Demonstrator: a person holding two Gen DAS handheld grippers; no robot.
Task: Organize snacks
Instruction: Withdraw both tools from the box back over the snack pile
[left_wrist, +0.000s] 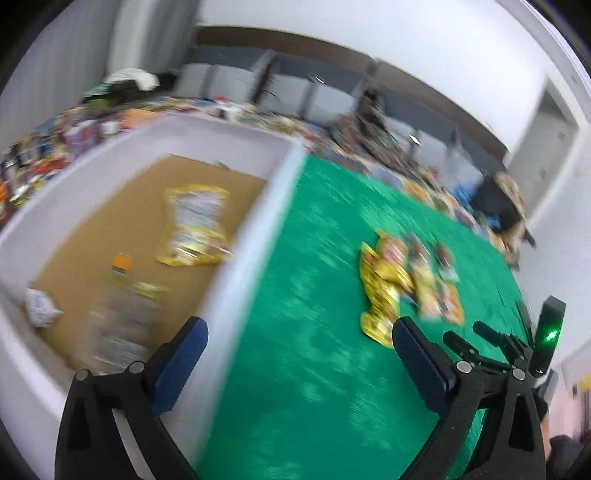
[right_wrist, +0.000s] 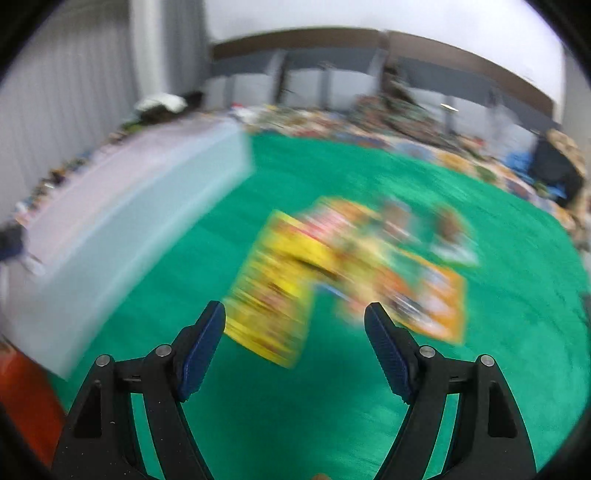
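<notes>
Both claws, left gripper (left_wrist: 299, 334) and right gripper (right_wrist: 294, 317), gape empty; white box (left_wrist: 258, 206) (snacks inside) flanks the snack pile (right_wrist: 354, 273).

Your left wrist camera sits above the white box (left_wrist: 255, 236) wall, looking forward and down into it and across the green cloth (left_wrist: 303, 332). Your right one hangs lower, nearer the snack pile (right_wrist: 343, 269). Both share box, cloth, pile.
</notes>
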